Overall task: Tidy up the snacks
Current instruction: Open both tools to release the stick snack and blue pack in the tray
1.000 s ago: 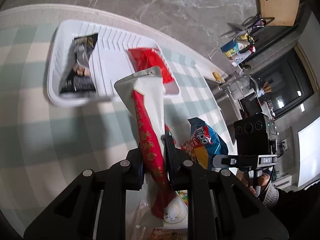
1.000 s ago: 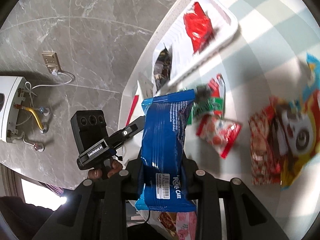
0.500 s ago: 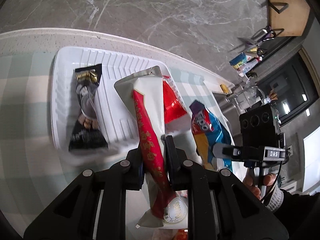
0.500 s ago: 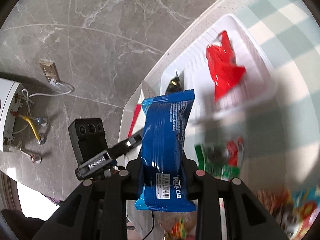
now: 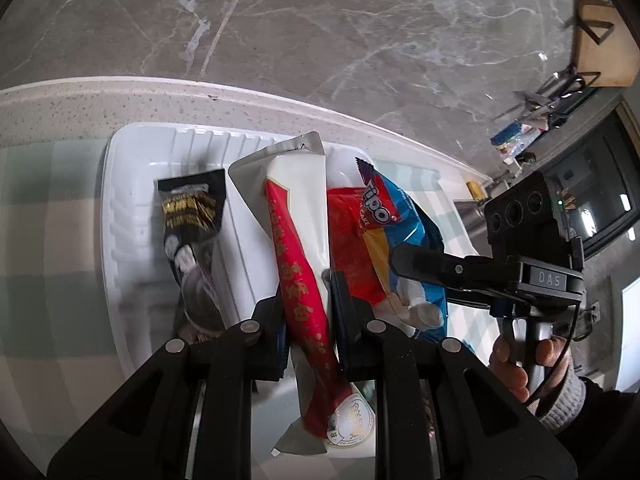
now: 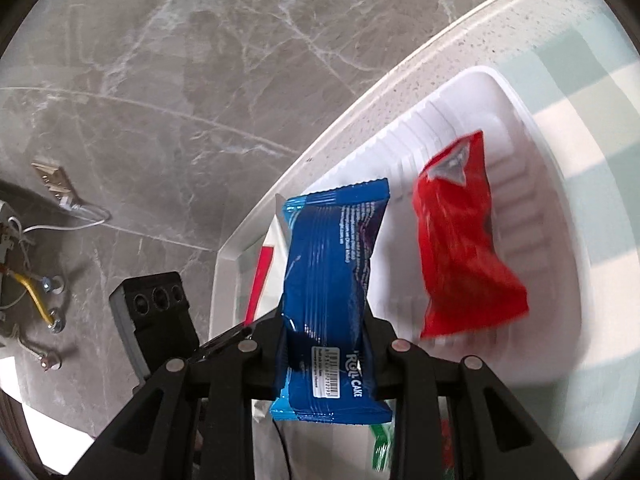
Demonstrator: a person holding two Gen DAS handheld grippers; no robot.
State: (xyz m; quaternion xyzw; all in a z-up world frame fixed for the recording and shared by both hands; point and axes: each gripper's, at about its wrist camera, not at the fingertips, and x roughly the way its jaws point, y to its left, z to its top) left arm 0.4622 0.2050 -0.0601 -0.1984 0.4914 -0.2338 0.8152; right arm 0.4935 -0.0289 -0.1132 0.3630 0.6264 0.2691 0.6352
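Observation:
My left gripper (image 5: pixel 308 292) is shut on a long white and red snack pack (image 5: pixel 296 248) and holds it over the white tray (image 5: pixel 120 200). A black snack pack (image 5: pixel 192 236) and a red snack pack (image 5: pixel 348 240) lie in the tray. My right gripper (image 6: pixel 324 332) is shut on a blue roll cake pack (image 6: pixel 332 280), also over the tray (image 6: pixel 552 184), left of the red pack (image 6: pixel 460 240). In the left wrist view the right gripper (image 5: pixel 404 260) holds the blue pack (image 5: pixel 400 232) over the tray's right end.
The tray sits near the round table's far edge (image 5: pixel 240 96), above the grey marble floor (image 5: pixel 320 20). The other handheld unit (image 6: pixel 156 320) shows at lower left in the right wrist view. More snack wrappers (image 6: pixel 384 440) lie near the bottom edge there.
Both grippers have moved forward with their packs, from above the loose snacks on the table to over the white tray. The tray now looks much closer in both views.

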